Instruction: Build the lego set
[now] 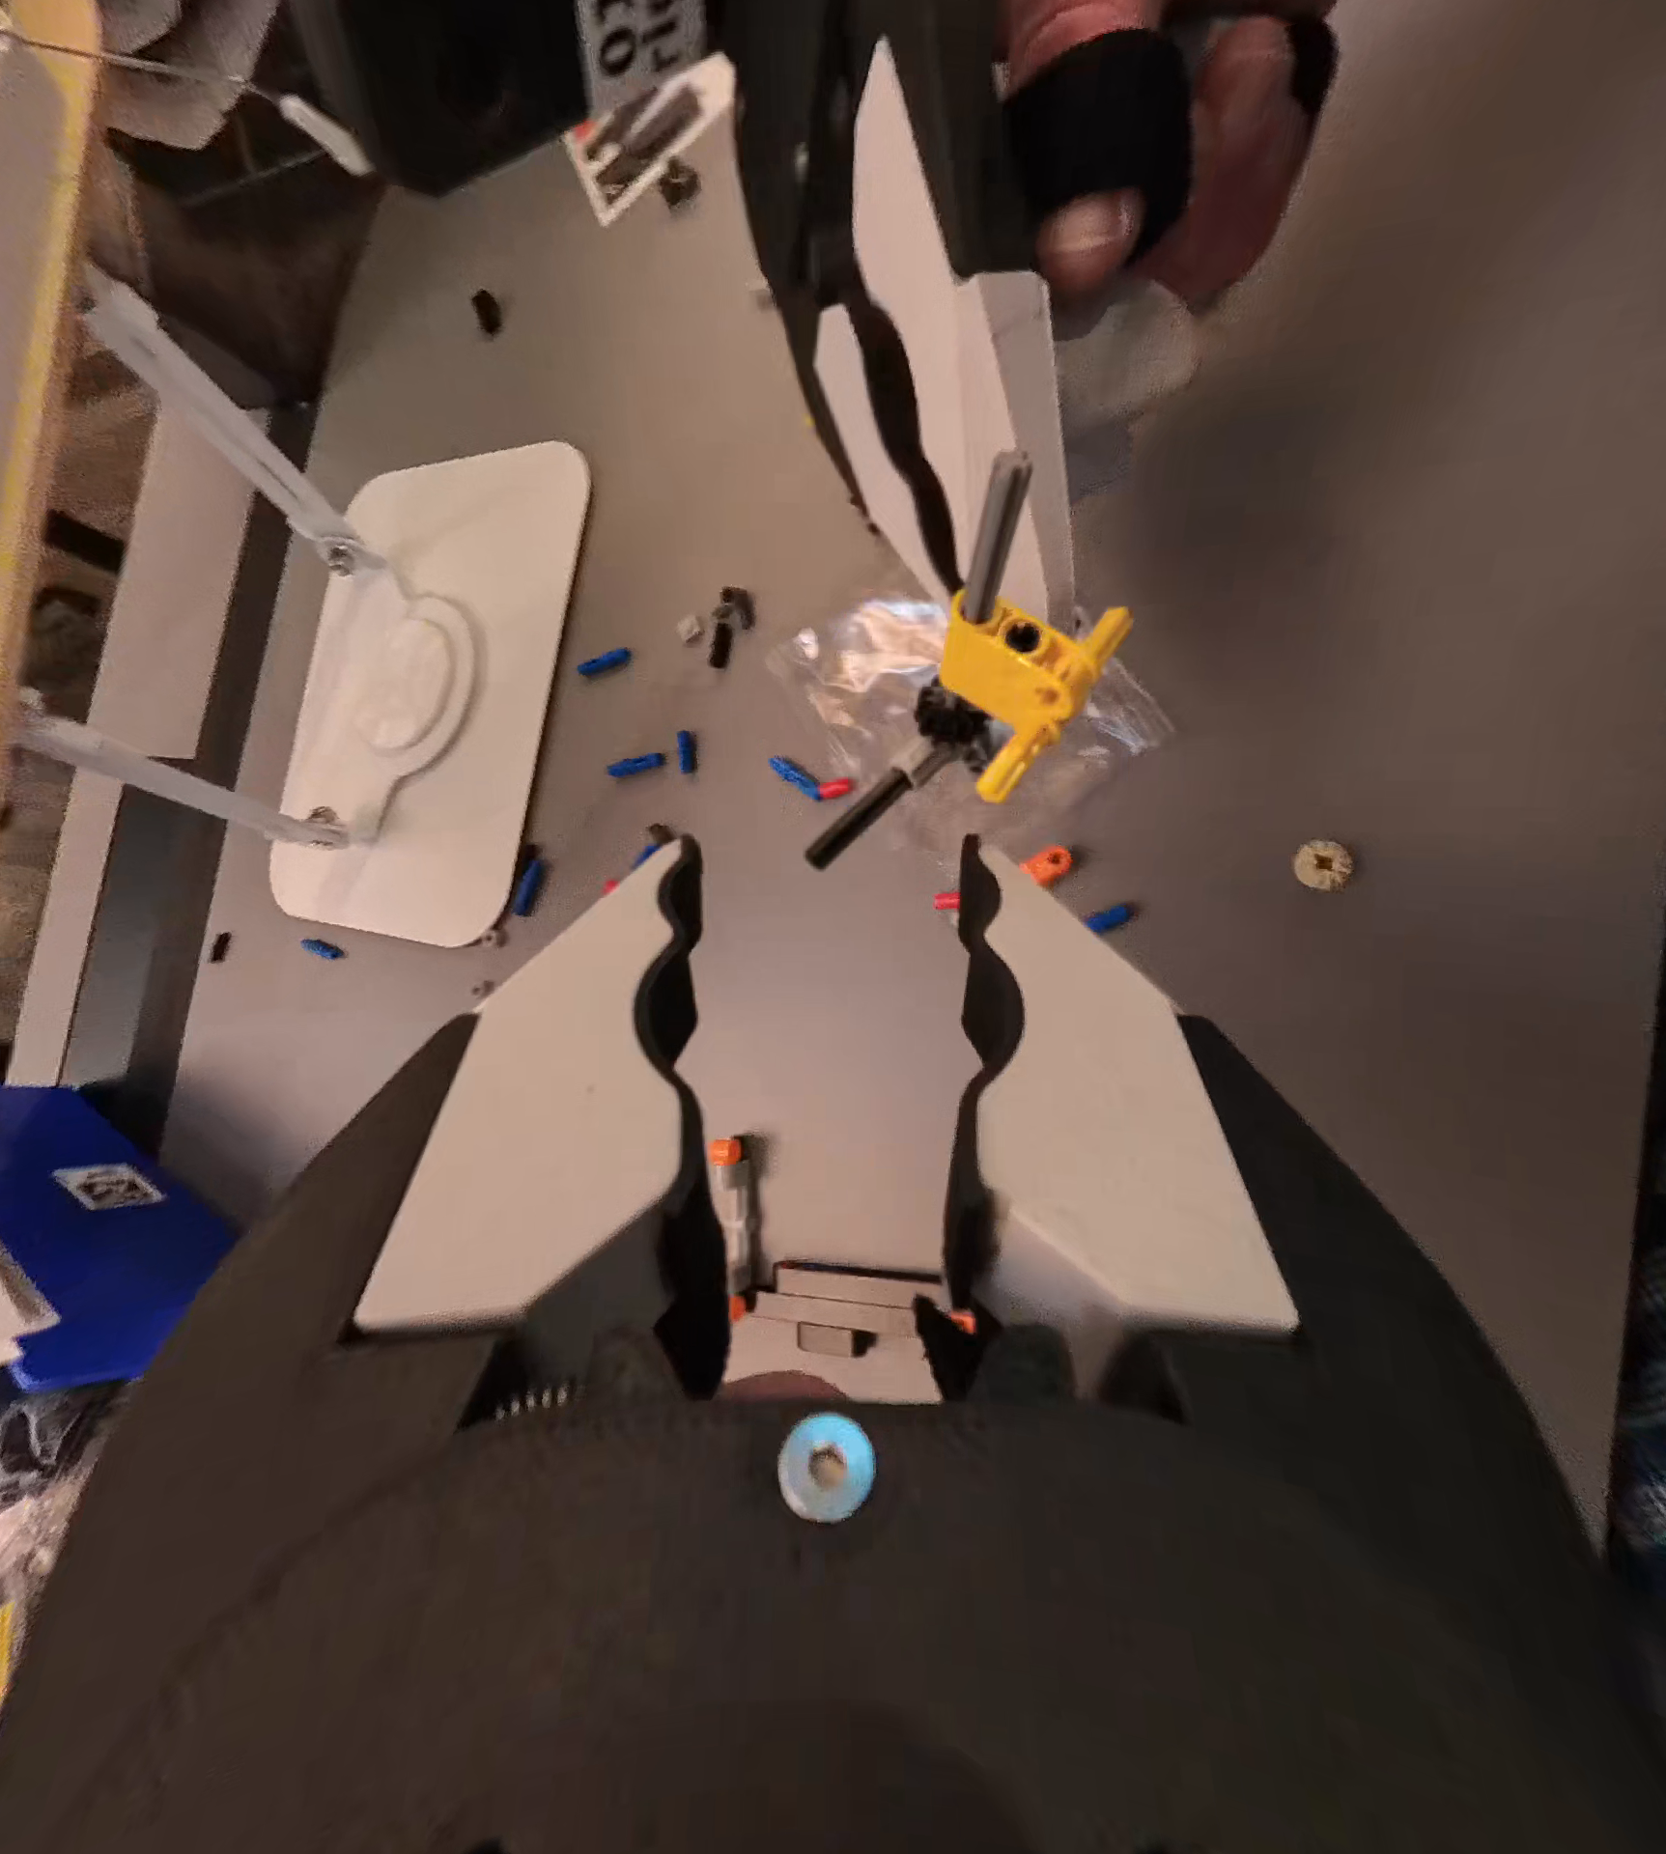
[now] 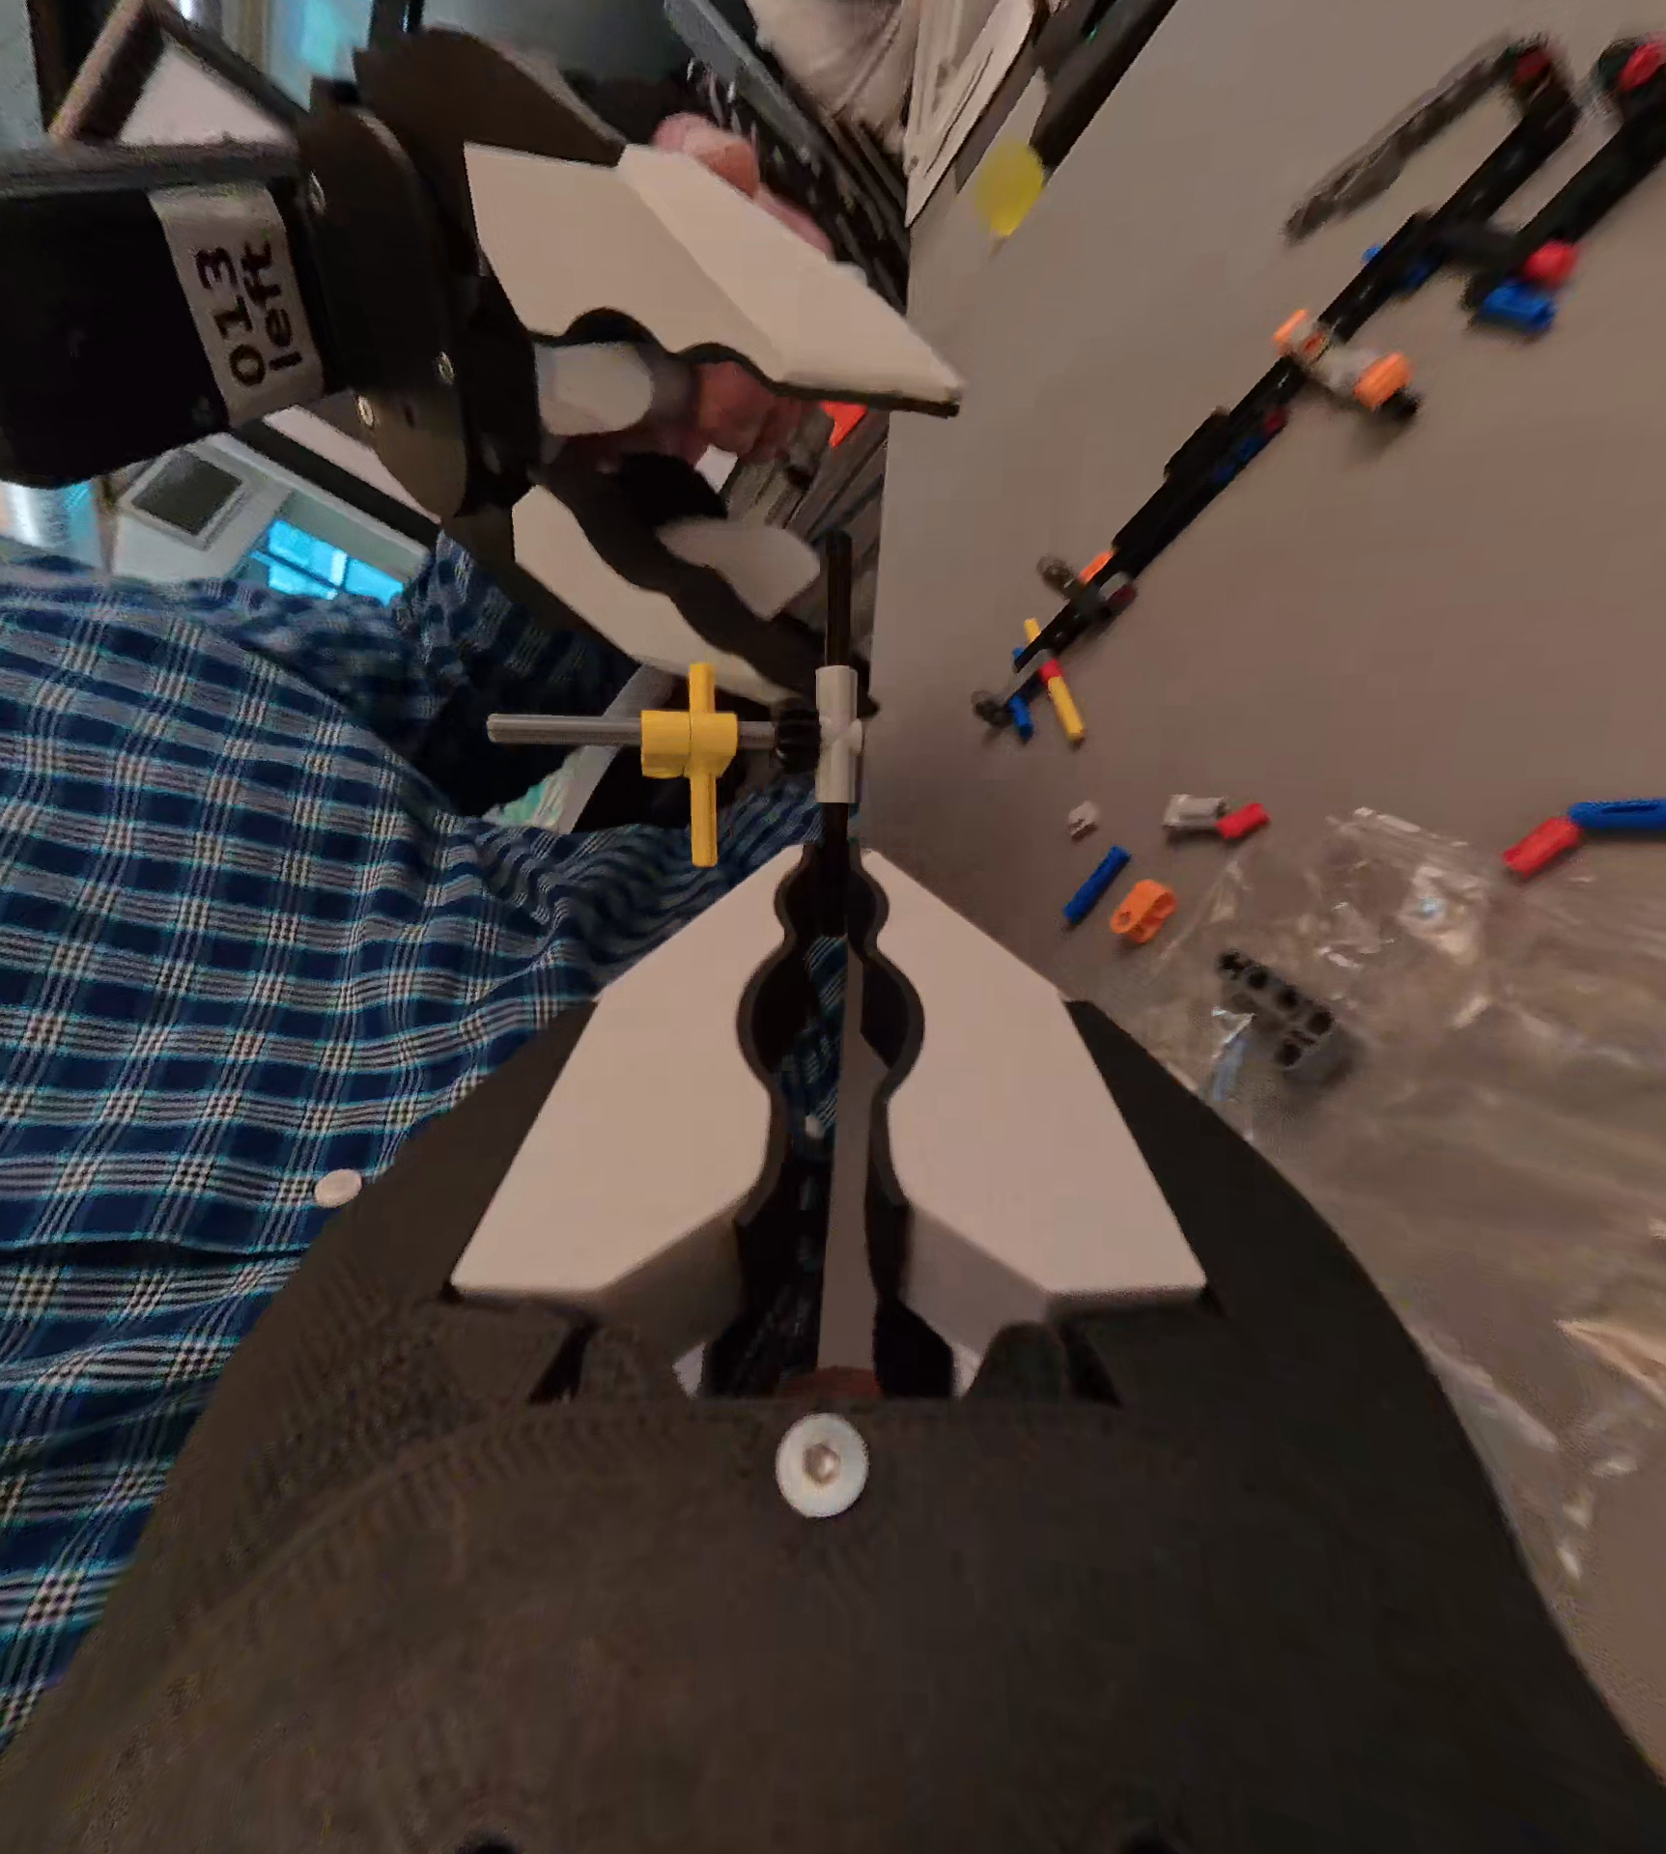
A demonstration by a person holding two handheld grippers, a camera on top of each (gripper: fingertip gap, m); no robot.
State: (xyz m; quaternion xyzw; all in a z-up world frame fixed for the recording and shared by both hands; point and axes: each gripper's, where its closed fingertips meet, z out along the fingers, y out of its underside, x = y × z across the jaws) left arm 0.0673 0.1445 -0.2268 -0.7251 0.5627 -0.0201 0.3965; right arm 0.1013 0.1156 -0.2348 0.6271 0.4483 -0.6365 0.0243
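Right gripper [image 2: 829,863] hiding black axle's [image 2: 841,602] end

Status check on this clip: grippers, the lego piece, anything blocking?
Left gripper open, empty. Right gripper shut on the black rod of the yellow lego assembly, held above the table. Loose pins and a plastic bag below; nothing blocking.

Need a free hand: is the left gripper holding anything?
No, the left gripper is open, with only bare table between its fingers.
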